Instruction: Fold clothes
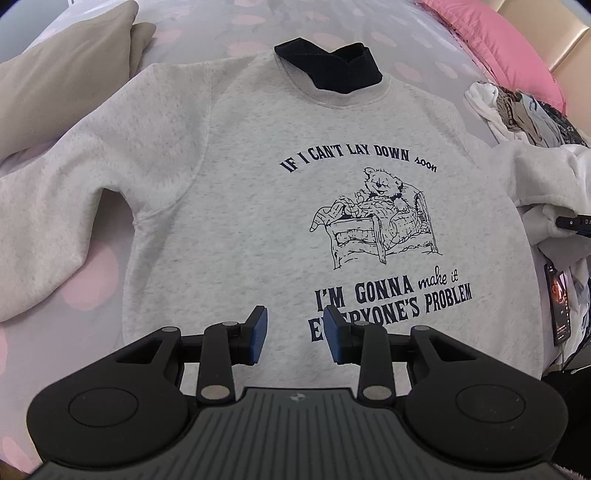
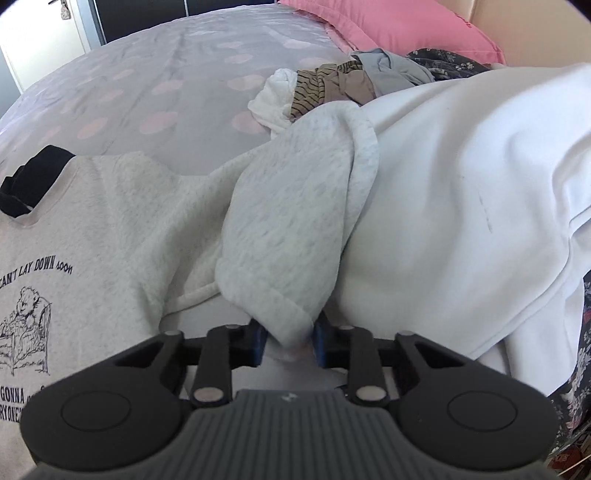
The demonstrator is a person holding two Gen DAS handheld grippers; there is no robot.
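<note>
One heather-grey fleece sweatshirt with a navy bear print (image 1: pixel 258 177) lies face up across the polka-dot grey bedsheet (image 1: pixel 207 26), collar at twelve o'clock. One pile of unfolded clothes (image 2: pixel 332 81) sits at one o'clock, beside one pink pillow (image 2: pixel 388 22). The left gripper (image 1: pixel 295 334) hovers partly spread, empty. The right gripper (image 2: pixel 288 341) pinches the sweatshirt's sleeve (image 2: pixel 295 221).

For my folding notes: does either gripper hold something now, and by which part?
The right gripper holds the light grey printed sweatshirt by the cuff end of its sleeve. The left gripper is open above it, holding nothing.
</note>
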